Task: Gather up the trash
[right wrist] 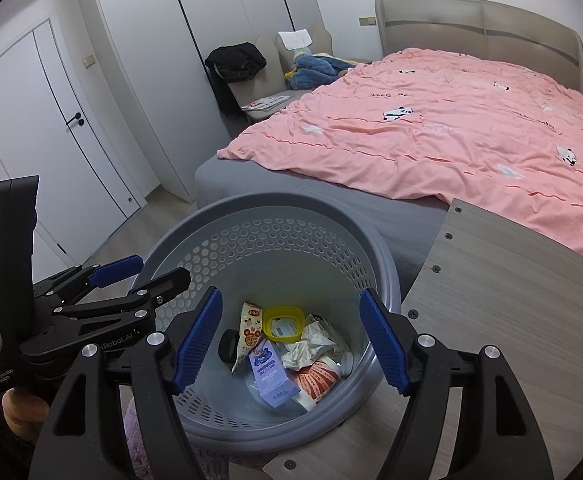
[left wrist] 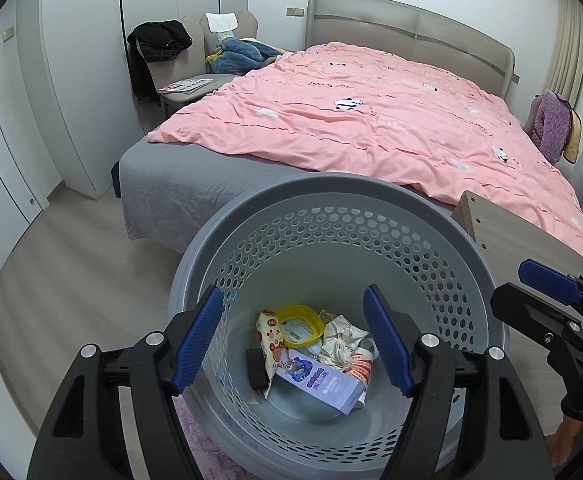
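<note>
A: Where's the trash?

B: In the grey basket (left wrist: 443,216), lying on its bottom: a yellow lid (left wrist: 300,325), a crumpled wrapper (left wrist: 341,340), a purple carton (left wrist: 323,386), a snack bag (left wrist: 271,340) and a black block (left wrist: 256,368), all heaped together and touching

A: And the basket?

B: On the floor at the foot of the bed (left wrist: 171,184), beside a wooden board (right wrist: 511,300). A pink quilt (left wrist: 371,120) covers most of the bed

A: The left gripper (left wrist: 293,344)?

B: Spread wide above the basket's mouth, nothing between its blue pads (left wrist: 197,340)

A: The right gripper (right wrist: 291,342)?

B: Same: held wide apart over the basket, holding nothing. From its camera the left gripper shows at the basket's left rim, with the person's fingers (right wrist: 23,412) under the handle

A: Anything behind?

B: A chair (left wrist: 183,92) with dark clothes (left wrist: 159,44) by the wardrobe
</note>
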The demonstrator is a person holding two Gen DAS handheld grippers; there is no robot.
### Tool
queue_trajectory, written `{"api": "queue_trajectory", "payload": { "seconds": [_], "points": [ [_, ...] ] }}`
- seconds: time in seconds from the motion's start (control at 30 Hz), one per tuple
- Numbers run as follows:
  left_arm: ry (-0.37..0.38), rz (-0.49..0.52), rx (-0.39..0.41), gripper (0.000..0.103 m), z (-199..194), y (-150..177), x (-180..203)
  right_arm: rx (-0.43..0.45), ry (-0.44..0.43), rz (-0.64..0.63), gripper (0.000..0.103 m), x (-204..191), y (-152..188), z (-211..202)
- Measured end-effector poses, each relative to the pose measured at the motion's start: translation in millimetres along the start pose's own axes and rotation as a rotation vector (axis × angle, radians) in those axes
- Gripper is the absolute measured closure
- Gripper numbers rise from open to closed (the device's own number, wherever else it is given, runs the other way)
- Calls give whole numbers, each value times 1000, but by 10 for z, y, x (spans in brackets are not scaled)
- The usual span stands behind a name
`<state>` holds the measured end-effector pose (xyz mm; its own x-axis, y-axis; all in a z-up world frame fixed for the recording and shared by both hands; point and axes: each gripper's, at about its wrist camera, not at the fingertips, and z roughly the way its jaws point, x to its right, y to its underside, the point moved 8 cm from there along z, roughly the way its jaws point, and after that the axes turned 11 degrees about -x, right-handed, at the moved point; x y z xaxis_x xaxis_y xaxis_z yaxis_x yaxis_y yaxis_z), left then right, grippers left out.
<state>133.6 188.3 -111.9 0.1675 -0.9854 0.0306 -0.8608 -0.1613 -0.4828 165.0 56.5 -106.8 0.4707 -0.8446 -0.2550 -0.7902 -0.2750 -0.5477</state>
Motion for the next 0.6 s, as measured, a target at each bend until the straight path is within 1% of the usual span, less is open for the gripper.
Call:
{"api": "queue_trajectory", "payload": {
  "seconds": [0.3, 0.6],
  "points": [
    [-7, 3, -2, 29, -20, 19, 14, 8, 8, 9, 29, 37, 28, -32],
    [-15, 4, -3, 24, -36, 28, 25, 13, 14, 20, 27, 65, 37, -56]
  ]
}}
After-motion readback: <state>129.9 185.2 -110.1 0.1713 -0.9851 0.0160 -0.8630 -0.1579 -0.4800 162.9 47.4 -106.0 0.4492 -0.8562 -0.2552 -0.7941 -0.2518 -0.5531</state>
